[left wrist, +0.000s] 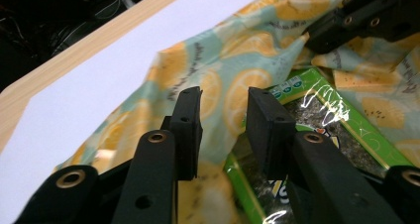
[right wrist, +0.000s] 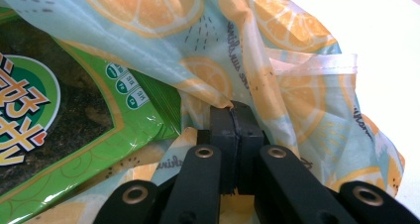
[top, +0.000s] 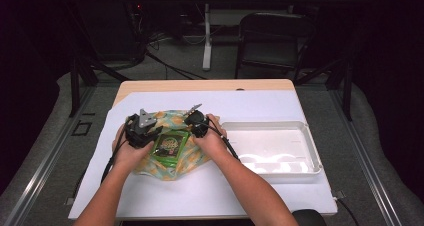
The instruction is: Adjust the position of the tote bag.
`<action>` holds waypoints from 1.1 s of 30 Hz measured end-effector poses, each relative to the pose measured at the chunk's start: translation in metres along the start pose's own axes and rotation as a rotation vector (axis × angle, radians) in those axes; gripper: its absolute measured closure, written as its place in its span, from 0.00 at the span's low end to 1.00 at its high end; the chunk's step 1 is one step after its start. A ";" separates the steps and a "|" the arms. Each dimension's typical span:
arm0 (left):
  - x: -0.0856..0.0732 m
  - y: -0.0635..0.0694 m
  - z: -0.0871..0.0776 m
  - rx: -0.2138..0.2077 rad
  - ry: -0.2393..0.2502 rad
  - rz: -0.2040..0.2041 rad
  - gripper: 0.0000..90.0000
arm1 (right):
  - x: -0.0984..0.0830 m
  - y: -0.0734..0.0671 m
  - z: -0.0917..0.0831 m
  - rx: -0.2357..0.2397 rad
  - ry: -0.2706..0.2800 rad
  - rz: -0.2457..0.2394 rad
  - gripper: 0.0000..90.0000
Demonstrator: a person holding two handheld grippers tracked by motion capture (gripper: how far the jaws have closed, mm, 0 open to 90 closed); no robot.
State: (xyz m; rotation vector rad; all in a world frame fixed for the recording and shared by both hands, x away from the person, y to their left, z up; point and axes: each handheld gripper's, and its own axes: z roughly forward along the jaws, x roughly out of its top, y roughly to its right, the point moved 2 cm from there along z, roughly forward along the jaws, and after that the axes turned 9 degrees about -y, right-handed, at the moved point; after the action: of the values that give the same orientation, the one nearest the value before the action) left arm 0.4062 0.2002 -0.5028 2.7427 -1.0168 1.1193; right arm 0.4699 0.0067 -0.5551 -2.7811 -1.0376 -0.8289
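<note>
Left gripper (left wrist: 224, 102): jaws apart, nothing between the pads
Beneath: lemon-print cloth (left wrist: 233, 55), green seaweed snack packet (left wrist: 317, 110)
Top right: other gripper (left wrist: 364, 18) on cloth
Surface: white sheet (left wrist: 99, 80), wooden table edge (left wrist: 74, 50)

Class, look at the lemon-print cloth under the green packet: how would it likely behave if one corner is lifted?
The cloth is probably floppy: it creases and folds where the right gripper pinches it shut. It seems thin and light, so it should drape rather than hold shape. The green packet lying on it may slide or weigh it down.

Bright lit table (top: 280, 106), dark surroundings; glare on green packet (left wrist: 327, 105), near jaws soft
</note>
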 end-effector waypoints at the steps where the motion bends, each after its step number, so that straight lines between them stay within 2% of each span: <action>1: -0.001 -0.003 -0.004 0.003 0.007 -0.011 0.74 | 0.000 0.001 -0.001 -0.002 -0.010 -0.010 1.00; 4: -0.004 -0.012 -0.011 -0.015 0.009 -0.030 0.70 | 0.000 0.000 -0.001 -0.005 -0.008 -0.010 1.00; 8: -0.008 -0.017 -0.012 -0.042 -0.017 0.000 0.65 | 0.000 0.000 -0.002 -0.007 -0.006 -0.014 1.00; 11: -0.008 -0.016 -0.006 -0.040 -0.037 0.026 0.61 | 0.000 0.000 -0.001 -0.008 -0.007 -0.015 1.00; 13: -0.009 -0.012 -0.001 -0.065 -0.051 0.036 0.60 | 0.000 0.000 -0.002 -0.010 -0.014 -0.023 1.00; 16: -0.009 -0.005 0.006 -0.085 -0.083 0.078 0.73 | 0.000 0.000 -0.003 -0.011 -0.019 -0.027 1.00; 17: -0.010 -0.003 0.008 -0.084 -0.095 0.092 0.77 | 0.000 -0.001 -0.001 -0.004 0.008 -0.006 1.00; 18: -0.010 -0.001 0.010 -0.079 -0.102 0.102 0.82 | 0.000 -0.001 -0.001 -0.007 0.007 -0.005 1.00; 19: -0.010 0.001 0.012 -0.085 -0.113 0.104 0.86 | 0.000 -0.001 -0.001 -0.002 0.021 0.003 1.00; 20: -0.011 0.002 0.013 -0.092 -0.117 0.103 0.94 | 0.000 0.000 -0.002 -0.003 0.012 -0.009 1.00; 22: -0.012 0.004 0.016 -0.105 -0.135 0.109 1.00 | 0.000 0.000 -0.002 -0.002 0.009 -0.006 1.00; 23: -0.012 0.006 0.018 -0.119 -0.150 0.111 1.00 | 0.000 0.000 -0.002 -0.001 0.008 -0.007 0.99; 25: -0.013 0.008 0.021 -0.116 -0.168 0.120 1.00 | 0.000 0.001 -0.003 -0.001 -0.001 -0.013 0.99; 27: -0.013 0.009 0.023 -0.094 -0.175 0.123 1.00 | 0.000 0.000 -0.003 0.001 -0.001 -0.011 0.99; 28: -0.013 0.009 0.023 -0.085 -0.170 0.120 1.00 | 0.000 0.000 -0.003 0.000 0.003 -0.014 0.99; 29: -0.012 0.010 0.022 -0.077 -0.164 0.118 1.00 | 0.000 0.001 -0.004 -0.003 -0.015 -0.030 0.99; 30: -0.012 0.010 0.021 -0.069 -0.159 0.119 1.00 | 0.000 0.000 -0.003 0.003 0.000 -0.014 0.99; 33: -0.011 0.009 0.012 -0.023 -0.136 0.116 1.00 | 0.000 0.000 -0.004 0.002 -0.003 -0.019 0.99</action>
State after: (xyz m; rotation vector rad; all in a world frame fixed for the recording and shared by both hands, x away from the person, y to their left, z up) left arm 0.4027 0.1962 -0.5212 2.8069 -1.2099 0.9375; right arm 0.4680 0.0056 -0.5515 -2.7762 -1.0667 -0.8259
